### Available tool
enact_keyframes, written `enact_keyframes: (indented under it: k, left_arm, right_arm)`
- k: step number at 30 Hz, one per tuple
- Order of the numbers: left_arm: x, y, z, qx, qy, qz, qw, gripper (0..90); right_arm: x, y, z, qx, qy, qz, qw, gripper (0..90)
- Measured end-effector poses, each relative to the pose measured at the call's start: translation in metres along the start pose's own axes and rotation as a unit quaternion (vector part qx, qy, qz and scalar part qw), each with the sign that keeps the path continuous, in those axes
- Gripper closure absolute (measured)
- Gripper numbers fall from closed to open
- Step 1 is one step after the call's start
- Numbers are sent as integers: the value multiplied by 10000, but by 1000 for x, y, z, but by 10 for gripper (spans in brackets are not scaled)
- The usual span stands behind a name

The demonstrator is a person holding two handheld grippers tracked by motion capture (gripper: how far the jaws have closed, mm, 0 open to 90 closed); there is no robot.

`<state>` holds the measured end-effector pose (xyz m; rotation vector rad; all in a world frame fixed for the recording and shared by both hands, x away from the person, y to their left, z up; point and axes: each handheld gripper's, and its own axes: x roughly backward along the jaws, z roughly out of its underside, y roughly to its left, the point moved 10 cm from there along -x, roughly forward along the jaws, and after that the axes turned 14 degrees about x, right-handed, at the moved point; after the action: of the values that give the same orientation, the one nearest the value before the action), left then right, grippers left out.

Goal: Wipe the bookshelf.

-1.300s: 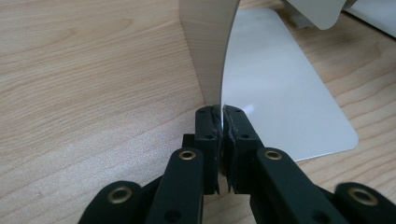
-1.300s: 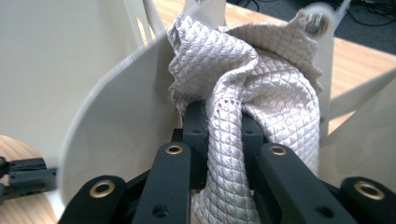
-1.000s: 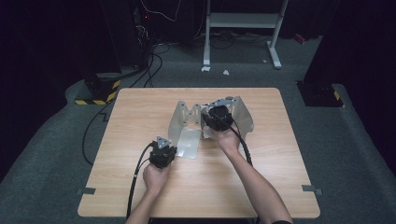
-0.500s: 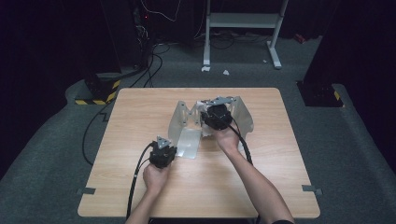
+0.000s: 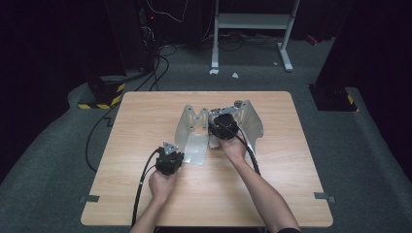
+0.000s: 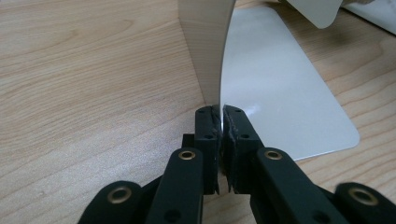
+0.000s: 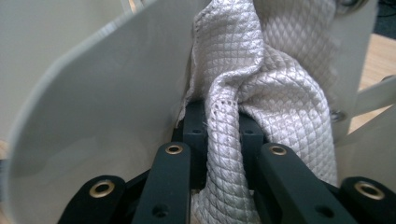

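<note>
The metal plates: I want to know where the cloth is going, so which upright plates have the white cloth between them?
The right-hand pair of upright plates, where the right gripper holds the white cloth. The left gripper pinches the left plate.

I see a pale wood-grain table (image 5: 145, 121), a silvery grey metal bracket (image 5: 197, 145), and a whitish cloth (image 7: 280, 93) with a quilted diamond pattern. My grippers' jaws are black with what look like brass rivets.
</note>
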<state>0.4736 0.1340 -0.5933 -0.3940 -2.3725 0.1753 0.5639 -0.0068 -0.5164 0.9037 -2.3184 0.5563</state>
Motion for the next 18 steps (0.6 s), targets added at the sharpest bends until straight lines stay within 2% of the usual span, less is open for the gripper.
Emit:
enact_keyframes:
  k: [9,12,18]
  left_arm:
    - [0,0,0,33,-16,20,10000,845]
    - [0,0,0,37,-14,23,10000,844]
    - [0,0,0,40,-14,24,10000,845]
  right_arm:
    - [-10,4,13,-21,135,-52,9999,797]
    - [-15,6,20,-19,281,-89,9996,797]
    - [-19,9,28,-61,322,-132,9994,797]
